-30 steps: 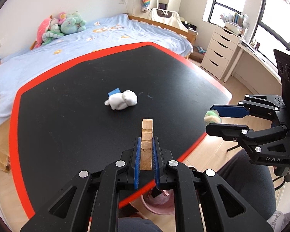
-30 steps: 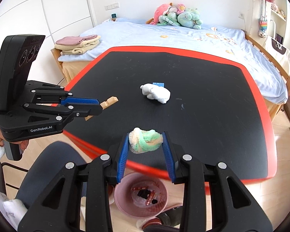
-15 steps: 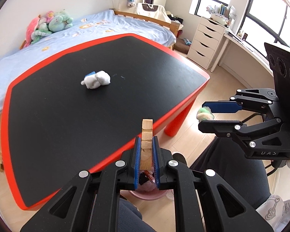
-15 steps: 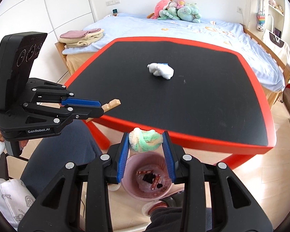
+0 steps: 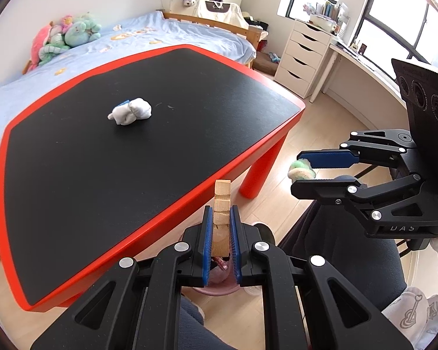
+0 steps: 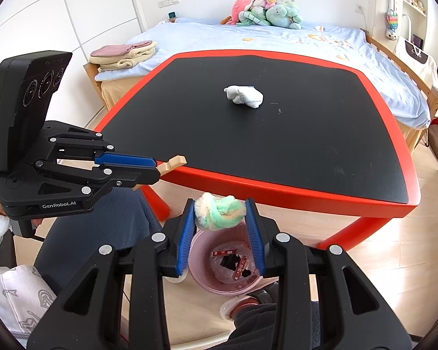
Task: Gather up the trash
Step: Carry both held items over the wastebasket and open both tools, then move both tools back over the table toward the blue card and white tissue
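Trash in my two tools, one piece left on the table

My left tool pinches a pale wooden clothespin [image 5: 221, 221] pointing straight ahead; my right tool clamps a soft green-and-cream wad [image 6: 220, 211] directly above the pink bin [image 6: 225, 262] holding dark and red scraps. A crumpled white tissue [image 6: 244, 96] lies far ahead on the black tabletop.
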Tool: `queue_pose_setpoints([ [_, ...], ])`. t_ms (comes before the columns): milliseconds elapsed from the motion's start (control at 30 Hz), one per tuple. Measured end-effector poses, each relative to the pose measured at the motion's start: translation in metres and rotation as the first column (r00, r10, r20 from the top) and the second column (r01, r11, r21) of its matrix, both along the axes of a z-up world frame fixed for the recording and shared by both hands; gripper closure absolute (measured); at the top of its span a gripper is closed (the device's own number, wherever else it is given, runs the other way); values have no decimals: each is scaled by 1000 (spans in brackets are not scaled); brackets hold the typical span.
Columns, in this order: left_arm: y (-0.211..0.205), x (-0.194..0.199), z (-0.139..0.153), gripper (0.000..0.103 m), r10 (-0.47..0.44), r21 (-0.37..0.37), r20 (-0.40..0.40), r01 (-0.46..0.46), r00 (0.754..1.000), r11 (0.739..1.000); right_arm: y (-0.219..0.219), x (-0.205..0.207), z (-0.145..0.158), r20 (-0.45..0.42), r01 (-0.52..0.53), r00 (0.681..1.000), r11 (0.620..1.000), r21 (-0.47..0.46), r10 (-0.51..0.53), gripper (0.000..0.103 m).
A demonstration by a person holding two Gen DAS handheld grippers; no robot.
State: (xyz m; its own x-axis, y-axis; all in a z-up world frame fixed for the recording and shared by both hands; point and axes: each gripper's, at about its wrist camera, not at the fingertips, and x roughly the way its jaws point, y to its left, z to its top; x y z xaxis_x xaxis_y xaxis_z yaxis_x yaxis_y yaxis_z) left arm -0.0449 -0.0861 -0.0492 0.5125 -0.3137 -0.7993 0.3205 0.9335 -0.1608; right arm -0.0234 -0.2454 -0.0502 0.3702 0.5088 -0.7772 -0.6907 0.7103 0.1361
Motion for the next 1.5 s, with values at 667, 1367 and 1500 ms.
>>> queue_pose_setpoints([
  [667,5,1,-1,12,53,14,23,-53,998,999,-10,3,-12,-25,52,998,999,-8,-52,8],
  [1367,19,2,6,8,99,27,32,-99,995,995,-10,3,-6,-35,51,998,999,9,-51,3],
  [1500,25,6,7,8,116,22,35,-116,993,993,-9,7,-2,-30,49,998,999,16,-48,3],
])
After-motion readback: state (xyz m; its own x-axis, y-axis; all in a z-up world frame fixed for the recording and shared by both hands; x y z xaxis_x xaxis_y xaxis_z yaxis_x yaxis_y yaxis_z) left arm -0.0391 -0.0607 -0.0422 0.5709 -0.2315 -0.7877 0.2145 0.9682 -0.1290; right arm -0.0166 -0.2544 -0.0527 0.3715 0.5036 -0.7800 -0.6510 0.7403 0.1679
